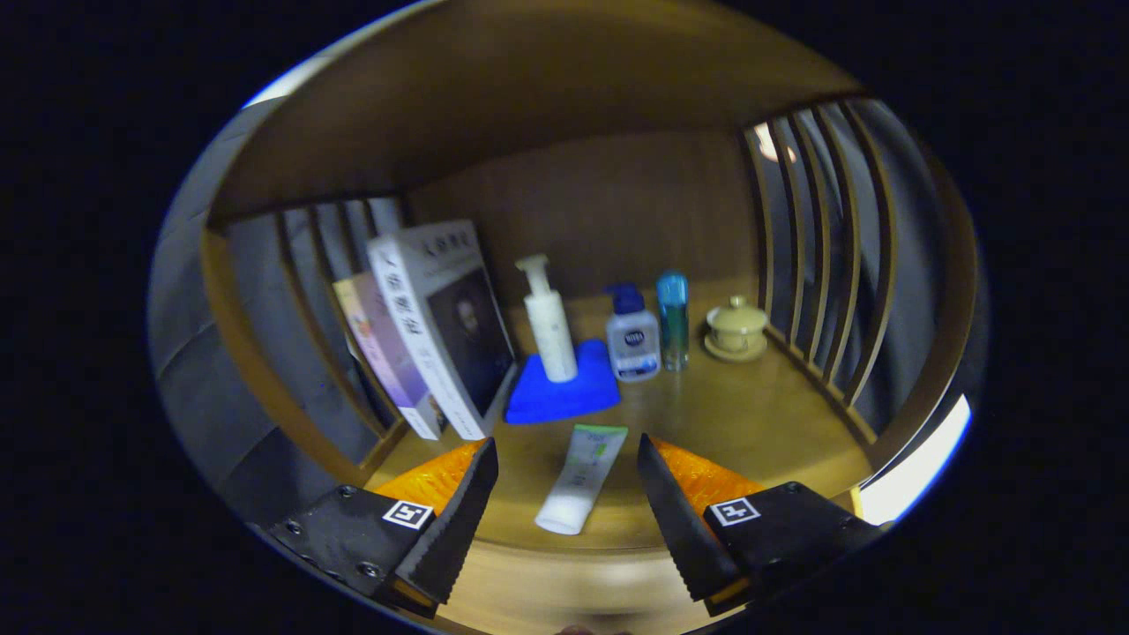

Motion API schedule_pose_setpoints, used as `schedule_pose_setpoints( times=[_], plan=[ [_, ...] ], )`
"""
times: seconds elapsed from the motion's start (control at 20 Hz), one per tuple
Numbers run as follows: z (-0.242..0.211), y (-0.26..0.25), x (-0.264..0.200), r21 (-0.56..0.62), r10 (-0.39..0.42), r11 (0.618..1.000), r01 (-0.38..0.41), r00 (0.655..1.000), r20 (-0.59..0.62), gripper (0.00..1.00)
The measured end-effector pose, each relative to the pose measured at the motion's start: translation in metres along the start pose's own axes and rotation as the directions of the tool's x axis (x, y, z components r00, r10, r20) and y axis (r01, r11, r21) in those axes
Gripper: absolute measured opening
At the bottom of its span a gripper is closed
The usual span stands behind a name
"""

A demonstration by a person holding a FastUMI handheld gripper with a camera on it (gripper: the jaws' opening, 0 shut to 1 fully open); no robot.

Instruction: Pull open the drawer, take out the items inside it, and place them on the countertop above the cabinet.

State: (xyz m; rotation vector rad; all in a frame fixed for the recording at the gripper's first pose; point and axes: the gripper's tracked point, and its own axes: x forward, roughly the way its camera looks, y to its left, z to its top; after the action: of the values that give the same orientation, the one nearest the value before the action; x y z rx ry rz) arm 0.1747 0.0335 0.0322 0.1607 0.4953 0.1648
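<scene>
My gripper [566, 454] is open, its two fingers spread wide above the front of the wooden countertop [758, 423]. A white squeeze tube with a green end [582, 476] lies flat on the countertop between the fingers, touching neither of them. Beyond it a blue cloth [557, 395] lies with a white pump bottle [549, 322] standing on its back part. The drawer is not visible from here.
Two books [441, 326] lean against the slatted left side. A small blue-capped white bottle [632, 339], a slim blue bottle [673, 317] and a lidded cream cup on a saucer [736, 328] stand toward the back right. Slatted rails [825, 256] and a wooden back panel close in the shelf.
</scene>
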Motion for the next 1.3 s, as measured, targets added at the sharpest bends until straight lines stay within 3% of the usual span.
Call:
schedule_pose_setpoints(
  times=[0.15,0.55,0.9,1.3],
  plan=[
    [0.013,0.021,-0.045,-0.052,0.053,0.998,-0.045,0.987,0.151,0.98],
    [-0.022,0.035,-0.141,-0.223,0.023,0.972,0.070,0.920,0.391,0.98],
    [-0.120,0.030,-0.182,-0.219,0.032,0.975,0.046,0.941,0.338,0.99],
    [-0.206,-0.003,-0.197,-0.131,-0.075,0.985,0.113,0.961,0.265,0.99]
  ],
)
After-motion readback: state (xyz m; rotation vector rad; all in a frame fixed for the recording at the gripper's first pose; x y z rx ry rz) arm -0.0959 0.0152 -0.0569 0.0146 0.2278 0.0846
